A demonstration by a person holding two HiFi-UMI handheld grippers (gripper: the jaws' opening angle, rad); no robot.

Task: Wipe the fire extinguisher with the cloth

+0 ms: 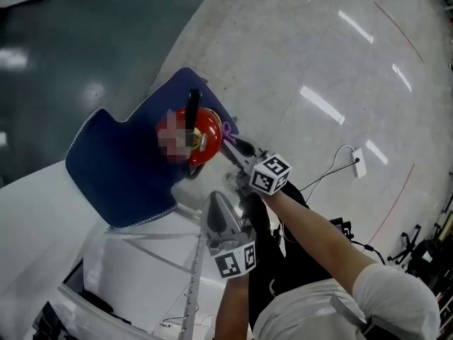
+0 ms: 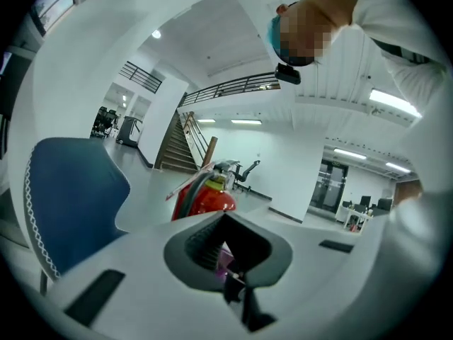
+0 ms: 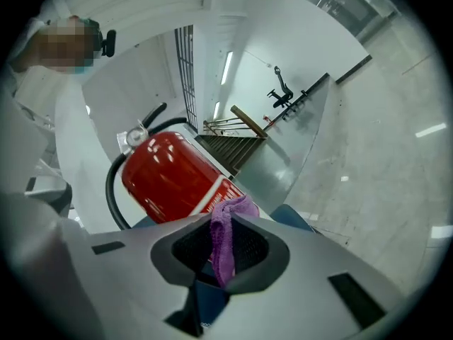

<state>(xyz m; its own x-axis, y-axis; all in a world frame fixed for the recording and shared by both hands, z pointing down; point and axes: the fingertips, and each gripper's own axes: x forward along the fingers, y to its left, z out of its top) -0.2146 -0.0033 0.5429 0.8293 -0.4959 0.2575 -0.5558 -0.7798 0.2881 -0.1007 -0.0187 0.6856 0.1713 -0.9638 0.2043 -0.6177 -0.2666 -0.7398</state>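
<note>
**Q:** Where is the fire extinguisher?

**A:** The red fire extinguisher [image 3: 173,179] sits just ahead of the right gripper [image 3: 224,259], slightly to its left, beside a blue pad [image 1: 120,168] with white edging.

**Q:** What does that gripper hold?

**A:** Its jaws are clamped on a purple cloth [image 3: 228,222]. The top fold reaches the red cylinder, though actual contact is hard to judge.

**Q:** And the left gripper [image 2: 228,253]?

**A:** It is further back. Its jaws appear drawn together with nothing between them, and the extinguisher is ahead of it.
</note>
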